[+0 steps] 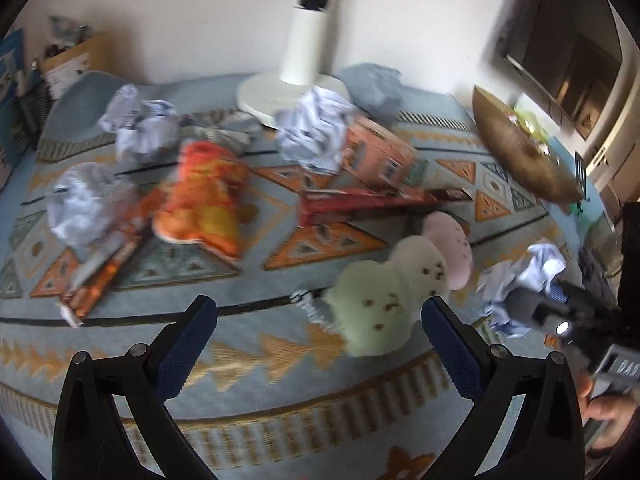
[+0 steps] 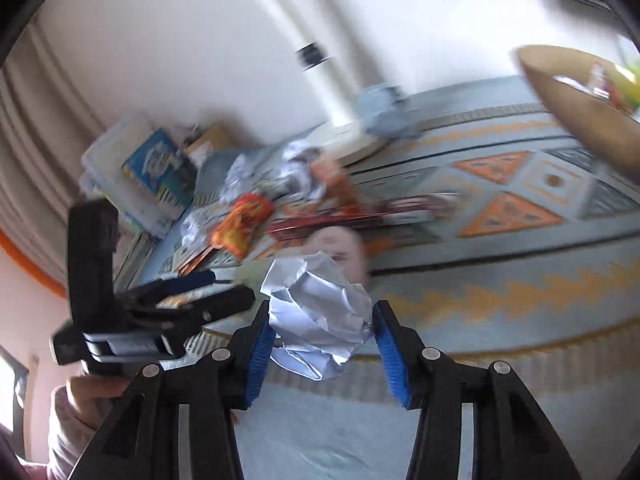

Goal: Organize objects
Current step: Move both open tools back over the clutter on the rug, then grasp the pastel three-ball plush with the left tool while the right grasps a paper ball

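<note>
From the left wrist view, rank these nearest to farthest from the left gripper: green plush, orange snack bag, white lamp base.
1. green plush, just ahead of the open left gripper, toward its right finger.
2. orange snack bag, mid-rug, ahead and left.
3. white lamp base, at the rug's far edge near the wall.

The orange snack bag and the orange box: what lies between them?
In the left wrist view, only bare patterned rug separates the snack bag from the box.
</note>
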